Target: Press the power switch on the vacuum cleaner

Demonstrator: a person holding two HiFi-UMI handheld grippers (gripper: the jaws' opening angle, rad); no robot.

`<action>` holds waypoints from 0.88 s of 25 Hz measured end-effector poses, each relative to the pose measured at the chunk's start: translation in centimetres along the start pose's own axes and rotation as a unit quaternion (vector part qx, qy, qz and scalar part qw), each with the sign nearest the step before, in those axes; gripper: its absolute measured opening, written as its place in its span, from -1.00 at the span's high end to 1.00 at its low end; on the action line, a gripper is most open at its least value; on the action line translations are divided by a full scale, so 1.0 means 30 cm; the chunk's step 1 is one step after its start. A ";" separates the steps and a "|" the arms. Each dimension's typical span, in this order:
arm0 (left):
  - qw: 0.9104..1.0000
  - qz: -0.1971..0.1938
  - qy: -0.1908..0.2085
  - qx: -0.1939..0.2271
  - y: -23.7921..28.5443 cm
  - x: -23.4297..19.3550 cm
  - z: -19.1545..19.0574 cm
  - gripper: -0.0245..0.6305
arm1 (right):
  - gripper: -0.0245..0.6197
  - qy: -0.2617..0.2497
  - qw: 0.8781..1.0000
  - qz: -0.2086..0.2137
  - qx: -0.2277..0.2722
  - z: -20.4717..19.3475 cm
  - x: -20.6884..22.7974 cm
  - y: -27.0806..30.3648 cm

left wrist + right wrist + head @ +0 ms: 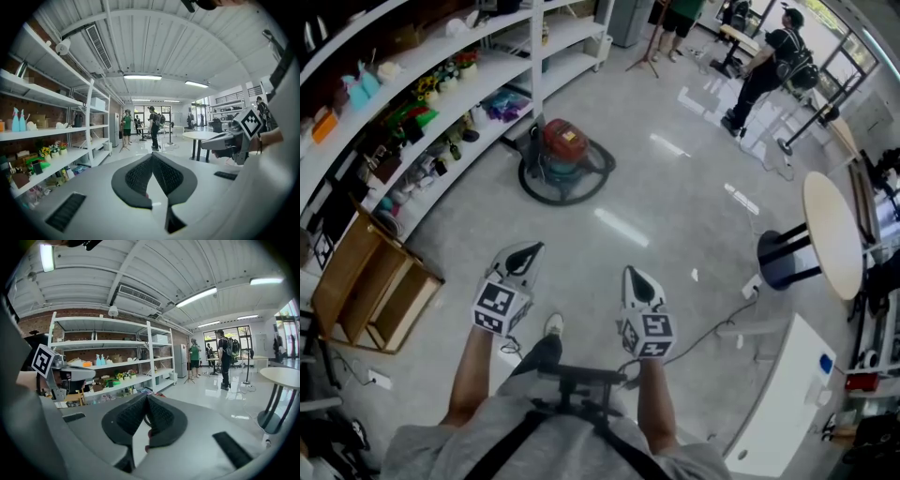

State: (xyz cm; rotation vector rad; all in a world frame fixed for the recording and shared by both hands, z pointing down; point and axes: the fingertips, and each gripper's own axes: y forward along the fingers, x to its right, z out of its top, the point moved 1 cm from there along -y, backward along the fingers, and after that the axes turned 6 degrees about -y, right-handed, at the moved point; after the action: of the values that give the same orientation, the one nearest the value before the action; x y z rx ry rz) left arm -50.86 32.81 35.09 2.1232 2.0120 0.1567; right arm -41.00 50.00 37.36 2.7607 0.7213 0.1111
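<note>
Head view: I see both forearms reaching forward from the body at about the same height, side by side with a gap between them. The left gripper (529, 249) and right gripper (634, 274) both point ahead over bare floor (675, 197). The vacuum cleaner (564, 147) is a red-topped canister on the floor, just beside the bottom of the white shelving (441, 56), with its hose (581, 187) looped around the base. It sits ahead of the left gripper and well apart from both tools. Neither gripper touches it. A round table (830, 234) stands off to the right.

Left gripper view: the jaws are pressed together, the ribbed pads meet at the tip and nothing is pinched. The gripper is held roughly level, aimed down the room along the shelving (56, 126). The right gripper (211, 142) shows at the right edge. I can't make out the vacuum from this camera.

Right gripper view: same story, the jaws are closed tip to tip and hold nothing. It is level and aimed down the aisle, with the shelving (122, 364) on the left and the left gripper (89, 373) visible beside it.
</note>
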 end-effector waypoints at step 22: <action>0.999 -0.047 0.002 0.003 0.548 -0.368 0.140 0.91 | 0.89 0.013 0.999 -0.047 -0.010 0.167 0.234 0.543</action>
State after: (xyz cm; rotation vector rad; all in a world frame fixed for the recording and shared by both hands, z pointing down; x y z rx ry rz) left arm -34.59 20.75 35.47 2.0293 2.1112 0.1412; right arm -26.53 38.59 37.34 2.7059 0.8501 0.1329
